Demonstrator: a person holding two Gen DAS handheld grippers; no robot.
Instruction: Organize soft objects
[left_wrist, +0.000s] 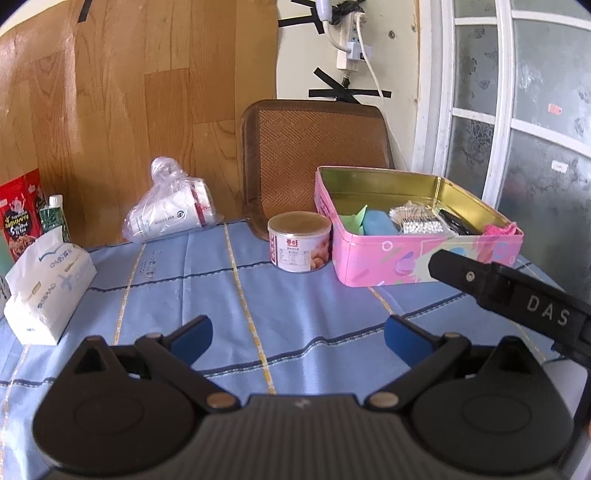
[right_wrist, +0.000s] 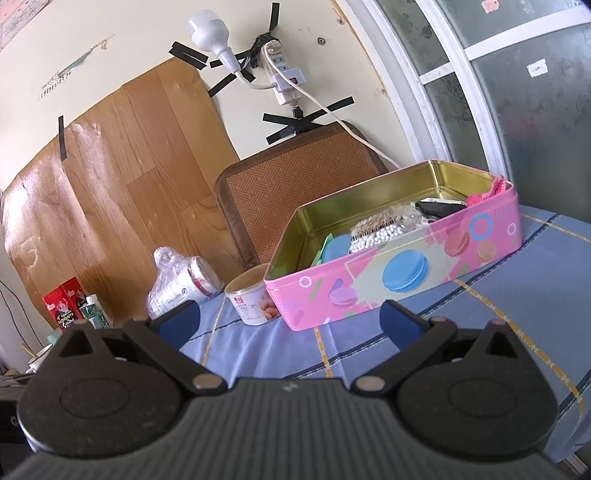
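Note:
A pink tin box (left_wrist: 424, 258) stands on the blue checked tablecloth (left_wrist: 229, 295) at the right; it also shows in the right wrist view (right_wrist: 406, 273). Inside lie a blue soft pad (left_wrist: 378, 222), green paper, a bag of cotton swabs (left_wrist: 421, 219), a black item and a pink knitted piece (left_wrist: 502, 229). My left gripper (left_wrist: 297, 336) is open and empty, low over the cloth in front of the box. My right gripper (right_wrist: 290, 323) is open and empty, just before the box's front wall; its black finger (left_wrist: 509, 295) reaches into the left wrist view.
A small can (left_wrist: 299, 242) stands left of the box. A plastic bag of paper cups (left_wrist: 173, 206) lies at the back. A tissue pack (left_wrist: 48, 291) lies at the left, with red snack boxes (left_wrist: 20, 214) behind. A woven chair back (left_wrist: 314, 158) rises behind the table.

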